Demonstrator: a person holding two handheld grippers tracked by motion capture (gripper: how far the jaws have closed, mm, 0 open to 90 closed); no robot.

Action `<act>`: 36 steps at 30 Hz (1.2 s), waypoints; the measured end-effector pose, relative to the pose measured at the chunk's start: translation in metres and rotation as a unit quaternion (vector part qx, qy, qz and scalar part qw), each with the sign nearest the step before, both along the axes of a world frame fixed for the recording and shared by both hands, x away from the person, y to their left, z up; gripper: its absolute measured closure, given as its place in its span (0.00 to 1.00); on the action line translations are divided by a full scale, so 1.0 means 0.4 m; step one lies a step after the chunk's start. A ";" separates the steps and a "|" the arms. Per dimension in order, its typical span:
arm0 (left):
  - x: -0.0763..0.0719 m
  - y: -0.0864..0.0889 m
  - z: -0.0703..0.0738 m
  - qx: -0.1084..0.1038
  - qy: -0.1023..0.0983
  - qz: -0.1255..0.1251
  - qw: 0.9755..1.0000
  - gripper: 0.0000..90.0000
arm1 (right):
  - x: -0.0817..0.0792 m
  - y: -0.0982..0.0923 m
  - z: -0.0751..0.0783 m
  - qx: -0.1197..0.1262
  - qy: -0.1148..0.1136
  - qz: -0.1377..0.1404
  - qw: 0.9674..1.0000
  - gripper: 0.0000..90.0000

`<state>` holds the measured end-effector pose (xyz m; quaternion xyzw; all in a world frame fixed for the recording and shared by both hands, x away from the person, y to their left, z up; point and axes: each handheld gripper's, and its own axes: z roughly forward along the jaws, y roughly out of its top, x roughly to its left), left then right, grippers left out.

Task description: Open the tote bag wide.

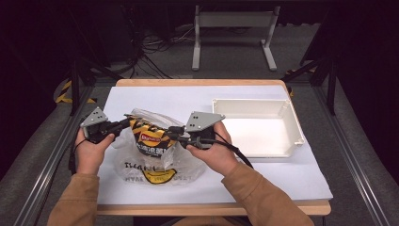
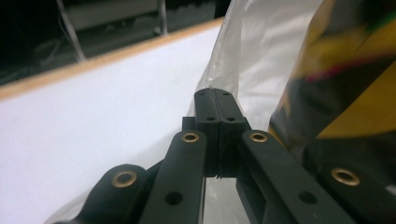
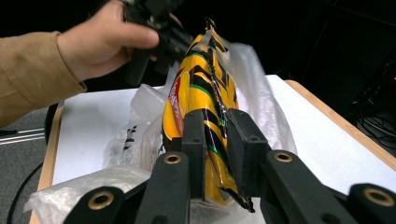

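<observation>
1. Risk, as I judge it: the thin clear plastic carrier bag with black and yellow print could tear where the left gripper pinches its edge. A hard sideways pull would do it, since the film is caught only at a narrow fold.
2. Second risk: the yellow-and-black crinkly foil snack packet may slide out of the right gripper. The grip sits on one narrow sealed end, and foil is slick; a tug against the bag's friction could free it.
3. Third risk: if the bag clings to the packet, both may lift together, and the packet then never clears the bag mouth.
4. Left gripper, left gripper view: jaws pressed fully together, with a fold of the clear bag film caught between the pads. No gap to be seen.
5. Right gripper, right gripper view: jaws a little apart, clamped on the packet's lower end, pads against both faces of the foil.
6. Where the packet is: high view shows it partly inside the bag mouth, between the two grippers, left of table centre on the white paper sheet.
7. The white rectangular plastic tray stands well apart to the right, nothing in it.
</observation>
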<state>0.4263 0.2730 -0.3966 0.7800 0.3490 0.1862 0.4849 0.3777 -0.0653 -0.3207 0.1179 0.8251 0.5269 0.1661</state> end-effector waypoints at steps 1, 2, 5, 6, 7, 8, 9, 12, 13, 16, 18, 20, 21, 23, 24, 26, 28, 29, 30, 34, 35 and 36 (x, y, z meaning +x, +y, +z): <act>0.003 0.001 -0.012 0.009 0.008 -0.002 1.000 1.00 | 0.000 0.000 0.000 0.000 0.000 0.000 1.000 0.86; 0.004 0.002 -0.021 0.009 0.018 0.001 1.000 1.00 | -0.001 0.000 0.000 0.000 -0.001 0.000 1.000 0.86; 0.003 0.008 -0.065 0.008 0.049 0.001 0.999 1.00 | 0.000 -0.001 0.000 0.000 0.000 0.000 1.000 0.86; 0.003 0.008 -0.065 0.008 0.049 0.001 0.999 1.00 | 0.000 -0.001 0.000 0.000 0.000 0.000 1.000 0.86; 0.000 0.008 -0.076 0.021 0.054 -0.003 0.998 1.00 | 0.001 -0.002 0.000 0.000 -0.001 -0.001 1.000 0.86; -0.003 0.007 -0.085 0.033 0.062 -0.007 0.997 1.00 | 0.001 -0.004 0.000 0.000 -0.001 -0.002 1.000 0.86; -0.006 0.007 -0.090 0.046 0.066 -0.009 0.997 1.00 | 0.001 -0.004 0.000 0.000 -0.001 -0.002 1.000 0.86; -0.027 0.007 -0.109 0.056 0.082 -0.019 0.995 1.00 | 0.002 -0.005 0.000 0.000 0.000 -0.003 1.000 0.86; -0.027 0.007 -0.109 0.056 0.082 -0.019 0.995 1.00 | 0.002 -0.005 0.000 0.000 0.000 -0.003 1.000 0.86; -0.049 0.014 -0.128 0.063 0.109 -0.032 0.992 1.00 | 0.000 -0.003 -0.001 0.000 0.000 -0.001 1.000 0.86; -0.055 0.017 -0.136 0.066 0.121 -0.038 0.990 1.00 | 0.000 -0.003 -0.001 0.000 -0.001 0.000 1.000 0.86; -0.057 0.016 -0.140 0.067 0.125 -0.042 0.989 1.00 | 0.000 -0.003 -0.001 0.000 0.000 0.000 1.000 0.86; -0.058 0.016 -0.141 0.070 0.128 -0.045 0.988 1.00 | 0.000 -0.003 -0.001 0.001 0.000 -0.001 1.000 0.86; -0.059 0.012 -0.142 0.069 0.130 -0.049 0.988 1.00 | -0.001 -0.004 0.000 0.001 0.000 -0.001 1.000 0.86; -0.059 0.010 -0.142 0.071 0.127 -0.049 0.988 1.00 | -0.001 -0.004 0.000 0.003 0.001 0.000 1.000 0.85; -0.059 0.008 -0.141 0.069 0.126 -0.050 0.988 1.00 | -0.003 -0.005 0.003 0.010 0.001 -0.001 1.000 0.80; -0.060 0.009 -0.139 0.066 0.121 -0.051 0.989 1.00 | -0.006 -0.010 0.008 0.022 0.000 -0.001 1.000 0.77; -0.060 0.010 -0.138 0.065 0.120 -0.052 0.989 1.00 | -0.008 -0.012 0.011 0.028 0.001 0.001 1.000 0.76; -0.061 0.011 -0.135 0.064 0.116 -0.049 0.990 1.00 | -0.010 -0.016 0.015 0.035 0.001 0.001 0.999 0.75; -0.063 0.011 -0.135 0.056 0.116 -0.049 0.990 1.00 | -0.018 -0.039 0.026 0.052 -0.003 -0.004 0.999 0.68; -0.063 0.011 -0.135 0.056 0.116 -0.049 0.990 1.00 | -0.019 -0.044 0.026 0.056 -0.002 -0.008 0.998 0.66; -0.063 0.011 -0.135 0.057 0.117 -0.048 0.990 1.00 | -0.020 -0.049 0.026 0.060 -0.003 -0.013 0.998 0.63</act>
